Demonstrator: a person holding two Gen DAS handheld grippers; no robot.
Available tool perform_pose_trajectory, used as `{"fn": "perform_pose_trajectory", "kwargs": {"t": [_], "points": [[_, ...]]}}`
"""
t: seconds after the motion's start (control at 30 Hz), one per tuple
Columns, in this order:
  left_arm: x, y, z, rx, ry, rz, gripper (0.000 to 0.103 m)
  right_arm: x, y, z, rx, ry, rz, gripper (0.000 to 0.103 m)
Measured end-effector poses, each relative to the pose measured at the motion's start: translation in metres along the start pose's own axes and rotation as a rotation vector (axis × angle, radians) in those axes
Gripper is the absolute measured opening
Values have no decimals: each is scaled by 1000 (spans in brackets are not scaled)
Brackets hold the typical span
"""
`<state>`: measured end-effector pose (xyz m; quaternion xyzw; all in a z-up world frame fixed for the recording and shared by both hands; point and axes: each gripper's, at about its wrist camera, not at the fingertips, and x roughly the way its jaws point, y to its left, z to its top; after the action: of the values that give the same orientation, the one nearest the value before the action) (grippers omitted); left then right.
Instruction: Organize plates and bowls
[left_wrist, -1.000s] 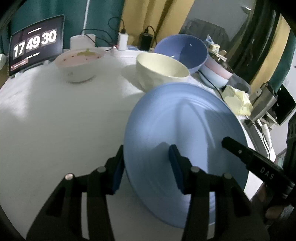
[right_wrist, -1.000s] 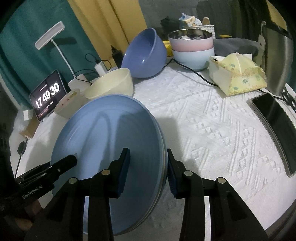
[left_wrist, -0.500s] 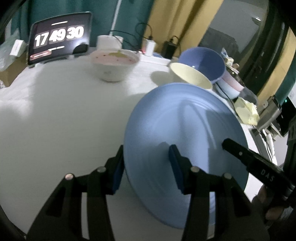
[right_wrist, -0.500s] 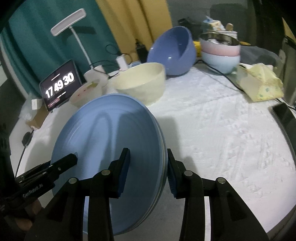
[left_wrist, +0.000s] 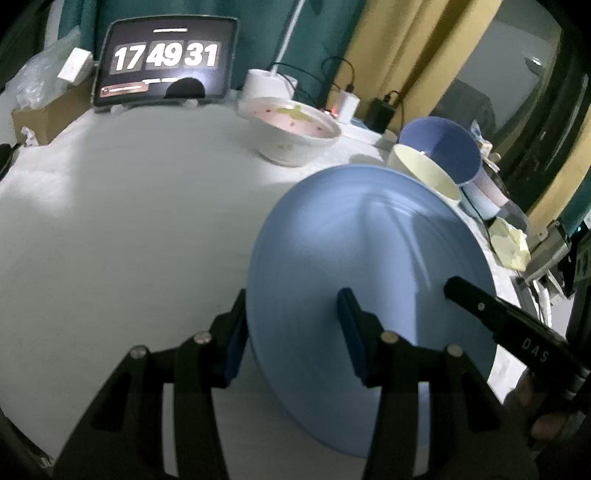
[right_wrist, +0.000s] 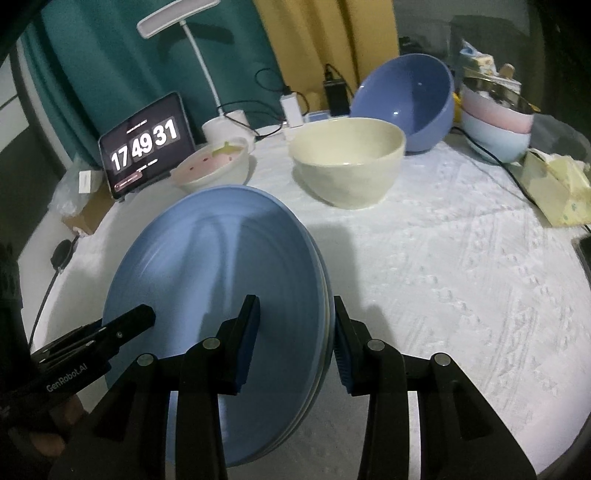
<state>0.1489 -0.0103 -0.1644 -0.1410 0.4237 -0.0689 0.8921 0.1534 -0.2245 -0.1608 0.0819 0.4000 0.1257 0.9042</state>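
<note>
- Plates (right_wrist: 221, 295), a blue stack of at least two judging by the doubled rims in the right wrist view, sit tilted above the bench (right_wrist: 461, 277), carried between both tools.
- Left hand-held gripper (left_wrist: 291, 332) clamps the stack's near rim, one pad under the plates and one on the upper face.
- Right hand-held gripper (right_wrist: 295, 343) grips the opposite rim the same way, its pads closed over the edge.
- Step in hand, by the look of it: the carry of the plate stack toward its resting spot, with the set-down not yet made.
- Next move likely calls for levelling the stack and lowering both sides together onto bare cloth, since an uneven release could let the top plate slide.
- Bench wears a white textured cloth; a cream bowl (right_wrist: 347, 166), a strawberry-print bowl (right_wrist: 210, 166) and a tilted purple bowl (right_wrist: 410, 99) stand beyond the plates, with stacked pastel bowls (right_wrist: 495, 125) at the far right.
- Room: a tablet clock (right_wrist: 144, 144) reading 17 49 31, a white desk lamp (right_wrist: 177, 18), chargers, and teal and yellow curtains behind.
</note>
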Motion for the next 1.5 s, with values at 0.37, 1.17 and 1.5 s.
{"fn": "perform_pose_trajectory", "kwargs": {"t": [0.37, 1.17, 1.5], "points": [[1, 42, 8, -61, -6, 28, 48, 30, 36, 7, -48, 26, 13, 40], [6, 59, 18, 14, -24, 112, 48, 69, 55, 12, -52, 118, -12, 44], [-16, 63, 21, -28, -90, 171, 49, 49, 46, 14, -49, 62, -52, 44]]}}
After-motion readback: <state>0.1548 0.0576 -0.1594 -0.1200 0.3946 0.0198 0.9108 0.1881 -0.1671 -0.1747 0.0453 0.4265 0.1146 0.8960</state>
